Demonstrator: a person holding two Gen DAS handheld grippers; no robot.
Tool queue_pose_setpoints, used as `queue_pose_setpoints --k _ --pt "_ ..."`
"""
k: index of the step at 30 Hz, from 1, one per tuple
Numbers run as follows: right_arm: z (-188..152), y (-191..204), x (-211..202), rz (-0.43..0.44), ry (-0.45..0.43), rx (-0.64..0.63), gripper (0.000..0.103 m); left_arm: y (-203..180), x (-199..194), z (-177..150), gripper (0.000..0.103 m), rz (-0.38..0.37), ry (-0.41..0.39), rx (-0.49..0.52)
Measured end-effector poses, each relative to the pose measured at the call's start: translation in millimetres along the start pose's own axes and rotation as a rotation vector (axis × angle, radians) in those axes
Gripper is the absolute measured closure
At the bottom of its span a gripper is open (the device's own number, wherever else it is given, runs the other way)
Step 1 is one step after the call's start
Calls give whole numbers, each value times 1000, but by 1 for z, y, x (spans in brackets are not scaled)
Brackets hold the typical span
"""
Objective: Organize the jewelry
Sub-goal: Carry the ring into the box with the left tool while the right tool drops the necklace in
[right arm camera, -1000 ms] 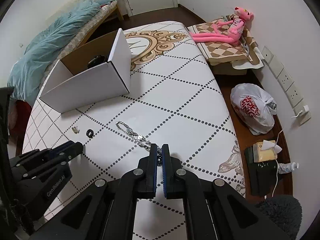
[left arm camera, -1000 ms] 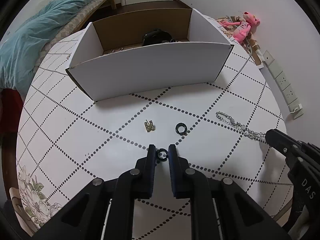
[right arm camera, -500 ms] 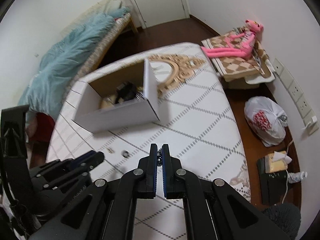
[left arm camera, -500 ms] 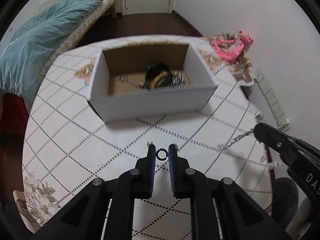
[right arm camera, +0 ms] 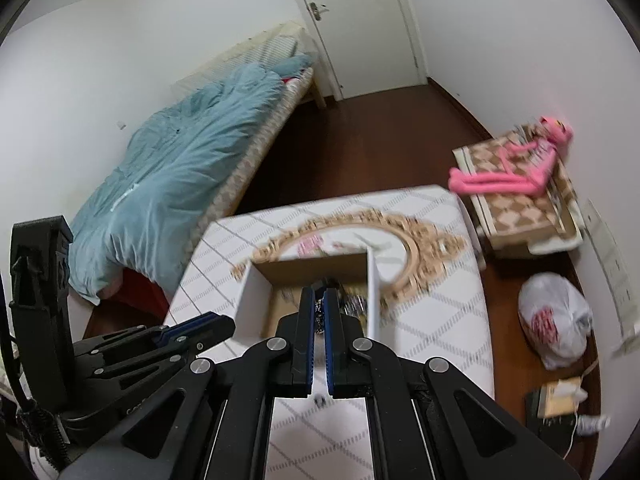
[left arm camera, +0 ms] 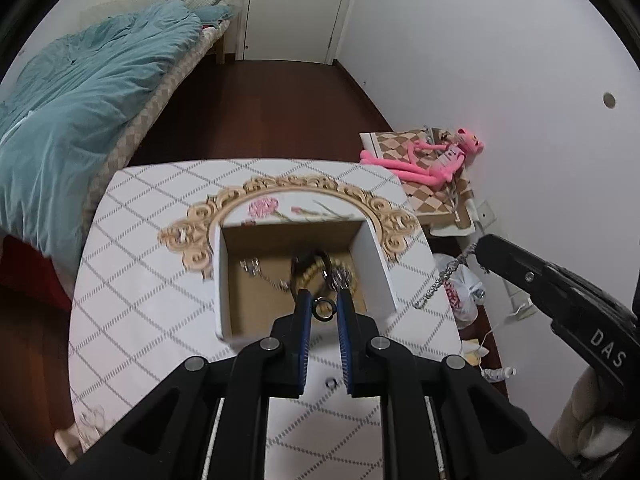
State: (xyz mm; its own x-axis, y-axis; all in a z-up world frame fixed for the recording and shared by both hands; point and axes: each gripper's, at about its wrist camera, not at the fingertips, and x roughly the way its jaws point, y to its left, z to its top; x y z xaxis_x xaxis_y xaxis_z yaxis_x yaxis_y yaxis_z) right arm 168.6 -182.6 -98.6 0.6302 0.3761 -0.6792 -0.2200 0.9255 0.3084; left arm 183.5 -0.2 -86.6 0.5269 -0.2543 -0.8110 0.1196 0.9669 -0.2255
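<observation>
Left hand-held gripper point(left arm camera: 323, 307) pinches a small dark metal ring point(left arm camera: 322, 307): light, rigid, slippery. Right hand-held gripper point(right arm camera: 319, 309), nearly closed, clamps a limp silver chain point(left arm camera: 444, 278) by one end above the white cardboard box point(left arm camera: 382, 276).

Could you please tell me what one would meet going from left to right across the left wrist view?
Blue duvet → white box → silver chain → right hand-held gripper.

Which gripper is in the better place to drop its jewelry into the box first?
Left. The left gripper holds the ring directly above the open box, while the chain in the right gripper hangs outside its right wall.
</observation>
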Motion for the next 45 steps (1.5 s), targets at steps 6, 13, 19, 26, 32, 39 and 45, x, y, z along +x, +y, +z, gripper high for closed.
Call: queue_pose_setpoints --k 6,13,19,26,32,39,45 --pt "37 1 54 2 91 -27 99 23 35 31 93 -5 78 -25" --pt "53 -11 122 -34 229 -24 99 39 73 43 93 10 173 -27" --pt "54 -20 156 -79 302 -47 99 51 96 40 91 53 267 -59" --pt "49 -29 171 -102 378 -33 98 59 98 43 74 129 279 -74" --pt "47 -31 166 -119 379 -17 61 67 81 48 32 191 202 -83" --pt "38 -26 152 -220 352 -55 9 69 69 39 1 273 137 -86" --pt "6 -20 144 -310 366 -100 7 65 67 14 0 327 109 -62"
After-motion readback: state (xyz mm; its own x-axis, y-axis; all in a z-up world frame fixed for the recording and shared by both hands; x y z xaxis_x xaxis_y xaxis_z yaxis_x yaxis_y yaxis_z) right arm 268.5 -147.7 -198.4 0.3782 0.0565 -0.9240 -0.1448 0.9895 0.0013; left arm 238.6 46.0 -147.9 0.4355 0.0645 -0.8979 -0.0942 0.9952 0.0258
